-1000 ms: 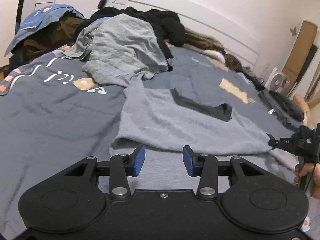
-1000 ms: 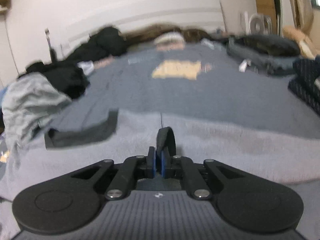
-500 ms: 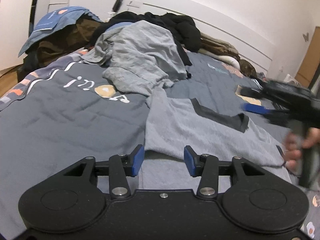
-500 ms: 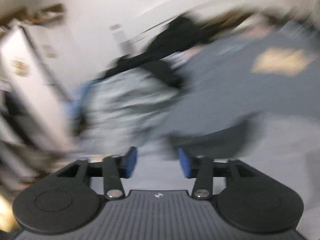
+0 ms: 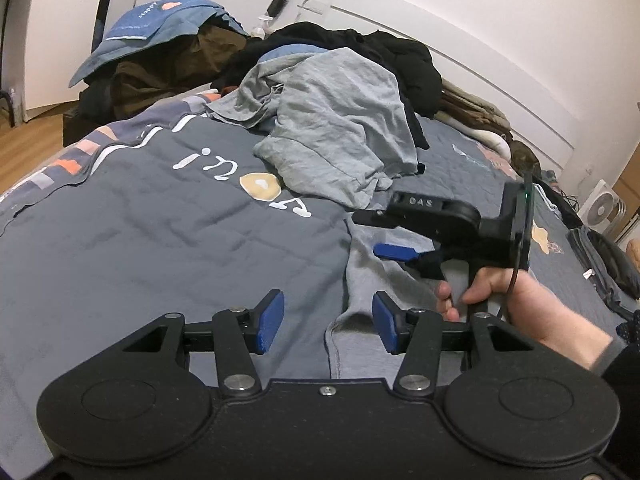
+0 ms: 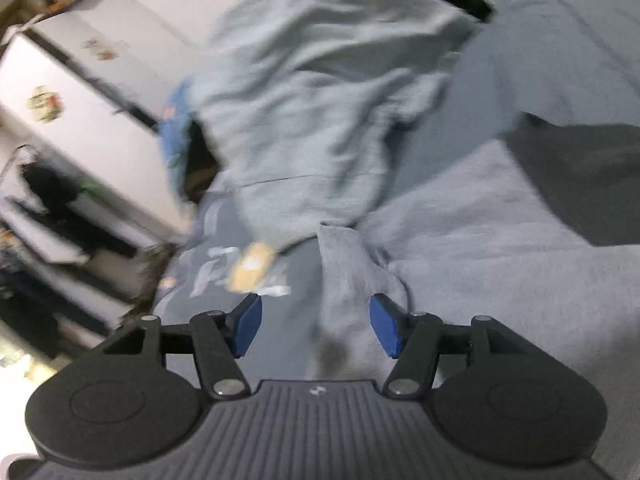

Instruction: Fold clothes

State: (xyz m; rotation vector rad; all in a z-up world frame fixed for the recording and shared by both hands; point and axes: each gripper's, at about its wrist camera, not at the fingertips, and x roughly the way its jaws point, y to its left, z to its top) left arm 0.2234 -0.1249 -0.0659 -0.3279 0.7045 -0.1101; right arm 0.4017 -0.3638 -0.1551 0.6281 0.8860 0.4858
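A grey T-shirt with a black collar lies flat on the bed. Its left sleeve points away between the fingers of my right gripper, which is open and empty just above it. My left gripper is open and empty over the shirt's near left edge. In the left wrist view the right gripper hovers open above the shirt's sleeve area, held by a hand.
The dark grey bedspread has white lettering. A crumpled grey garment lies behind the shirt, with dark clothes and a blue pillow piled beyond. A white fan stands at the right, a white cabinet at the left.
My right gripper let go of the shirt's hem, opened and swung left across the shirt to its left sleeve. My left gripper drifted left along the shirt's near edge, staying open.
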